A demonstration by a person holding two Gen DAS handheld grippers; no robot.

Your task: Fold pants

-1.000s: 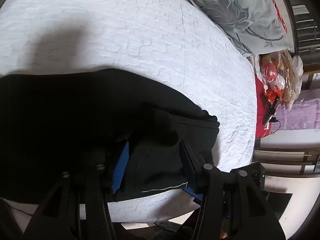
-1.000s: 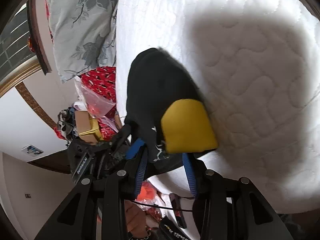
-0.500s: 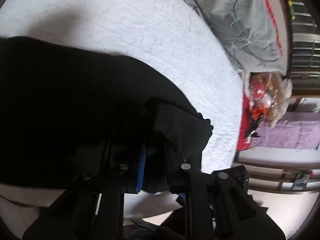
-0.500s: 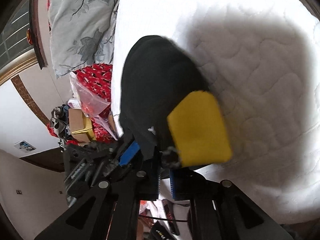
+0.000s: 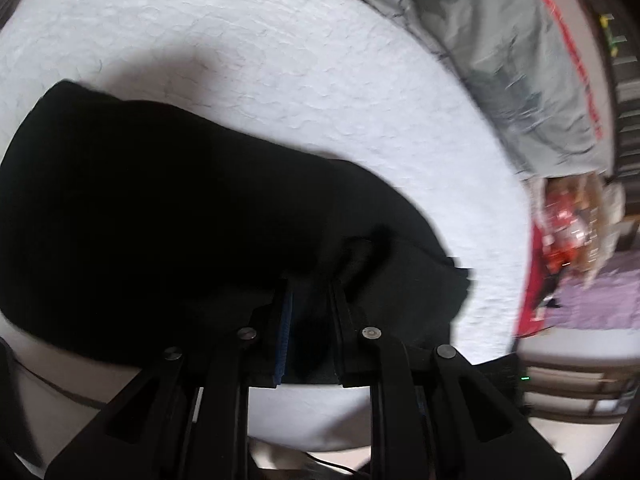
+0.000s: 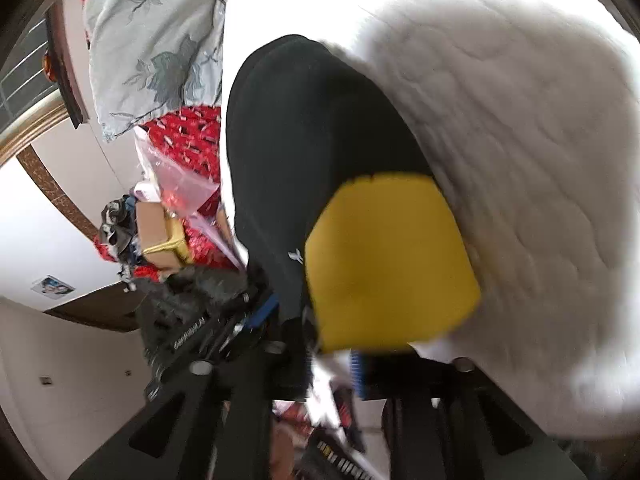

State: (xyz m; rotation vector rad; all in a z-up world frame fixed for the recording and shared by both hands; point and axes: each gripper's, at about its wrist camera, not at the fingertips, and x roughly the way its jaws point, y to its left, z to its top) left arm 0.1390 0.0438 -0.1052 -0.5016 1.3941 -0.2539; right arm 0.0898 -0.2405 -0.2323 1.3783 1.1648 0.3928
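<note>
- Pants (image 5: 168,216): black, spread over white quilted bed (image 5: 280,60), near its edge; yellow panel (image 6: 388,260) showing at one end in right wrist view.
- Left gripper (image 5: 310,312): jaws nearly together, clamped on bunched black fabric of pants.
- Right gripper (image 6: 332,356): jaws opening; black fabric edge between them beside left finger, contact with pads blurred, cannot tell whether gripped.
- Grey floral pillow (image 5: 520,72) at far side of bed.
- Red bag (image 6: 184,136) and cardboard box (image 6: 154,232) beyond bed edge.
</note>
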